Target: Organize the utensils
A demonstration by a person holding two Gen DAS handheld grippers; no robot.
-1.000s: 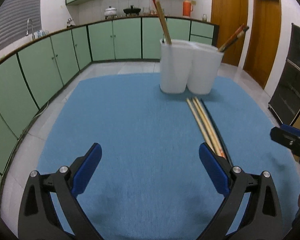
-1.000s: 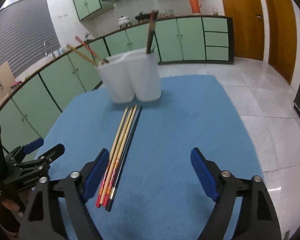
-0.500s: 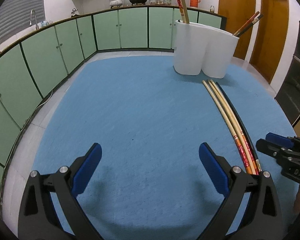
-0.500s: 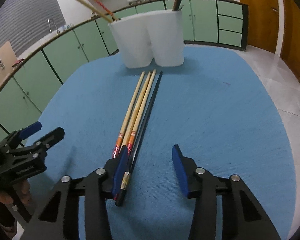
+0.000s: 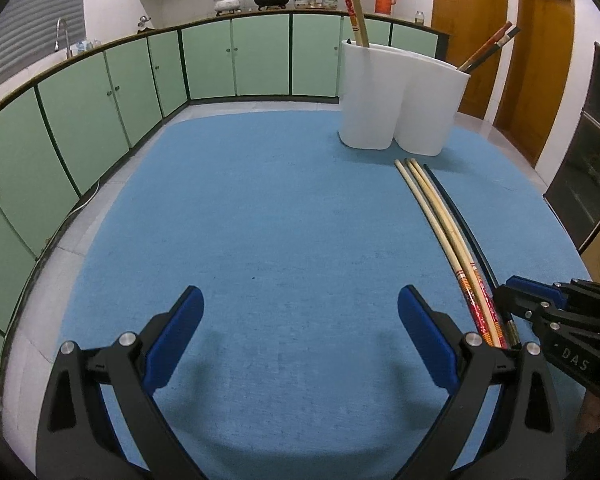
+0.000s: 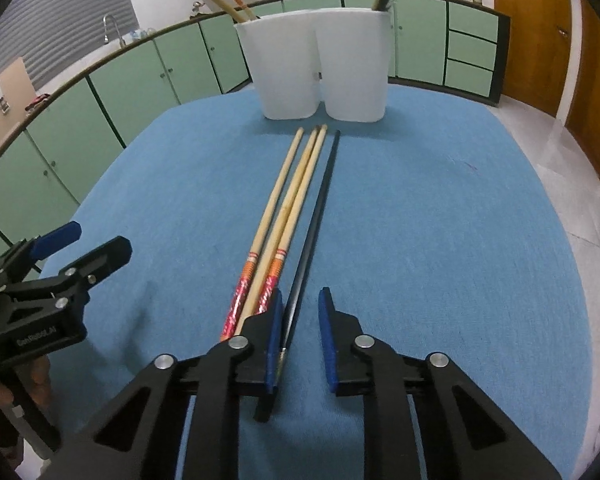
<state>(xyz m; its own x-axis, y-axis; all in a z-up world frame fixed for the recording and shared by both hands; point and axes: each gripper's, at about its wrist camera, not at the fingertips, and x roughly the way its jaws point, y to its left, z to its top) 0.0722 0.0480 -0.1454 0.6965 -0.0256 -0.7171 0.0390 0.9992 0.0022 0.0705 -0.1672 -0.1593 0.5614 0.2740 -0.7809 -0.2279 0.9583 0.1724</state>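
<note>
Chopsticks lie flat on the blue cloth (image 6: 440,208), side by side, and they all point the same way: from the right tongs (image 6: 299,336) straight ahead to the white holder (image 6: 320,64). There are three light wooden chopsticks (image 6: 288,208) with red ends and one black chopstick (image 6: 316,216) on the right of them. The black one is the one that matters now. Its near end runs in between the two blue pads of the right tongs, close to the left pad (image 6: 273,344). The pads are part way closed with a gap on the right side, so they are not squeezing it yet. The wooden ones sit just outside that left pad. The left tongs (image 5: 300,340) are wide open over bare cloth, with nothing between them, and the chopsticks are off to their right side. So the right hand is much nearer, and I think it is about to pinch the black chopstick at its near end. The holder has two cups, and each has some chopsticks standing in it. The black one may slip, since it is thin.
</note>
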